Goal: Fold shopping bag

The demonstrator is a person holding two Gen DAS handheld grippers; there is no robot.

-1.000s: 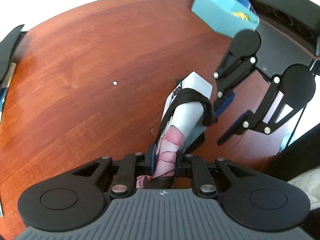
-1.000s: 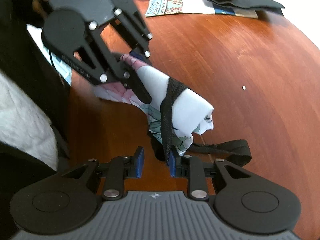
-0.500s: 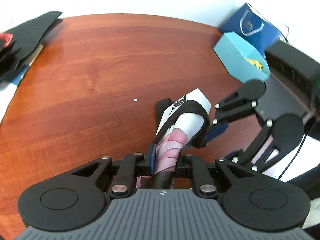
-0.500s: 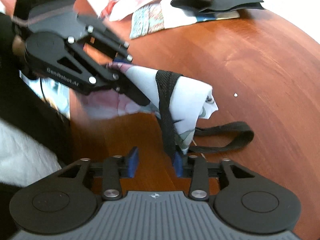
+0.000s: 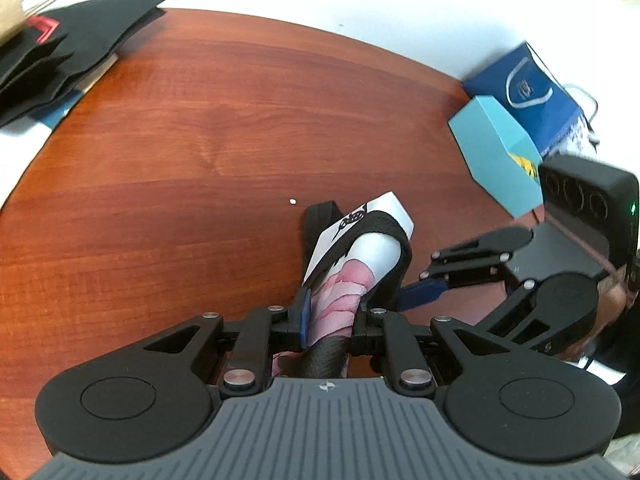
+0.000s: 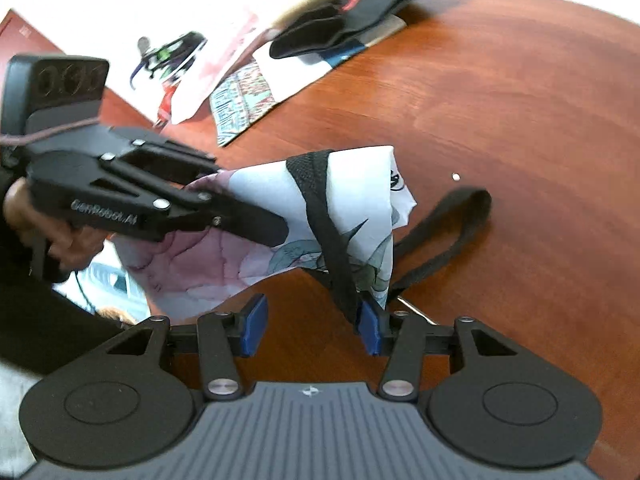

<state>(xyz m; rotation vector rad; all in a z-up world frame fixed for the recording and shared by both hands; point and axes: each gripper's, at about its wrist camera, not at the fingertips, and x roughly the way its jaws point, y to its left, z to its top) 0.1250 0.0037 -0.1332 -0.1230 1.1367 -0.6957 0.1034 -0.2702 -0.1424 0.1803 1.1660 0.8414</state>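
1. The left gripper [image 5: 328, 316] pinches the folded white-and-pink printed fabric shopping bag [image 6: 280, 220] above the round reddish wooden table [image 5: 180, 160].
2. The right gripper [image 6: 310, 330] jaws are opening, nothing pressed between them; a black strap [image 6: 328, 232] brushes one blue pad [image 6: 370, 330].
3. Another black webbing handle [image 6: 444, 232] lies on the table beside the bag.

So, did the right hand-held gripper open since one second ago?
Yes. In the right wrist view the right hand-held gripper has its jaws wider apart and still opening; the bag touches only one pad, above the table.
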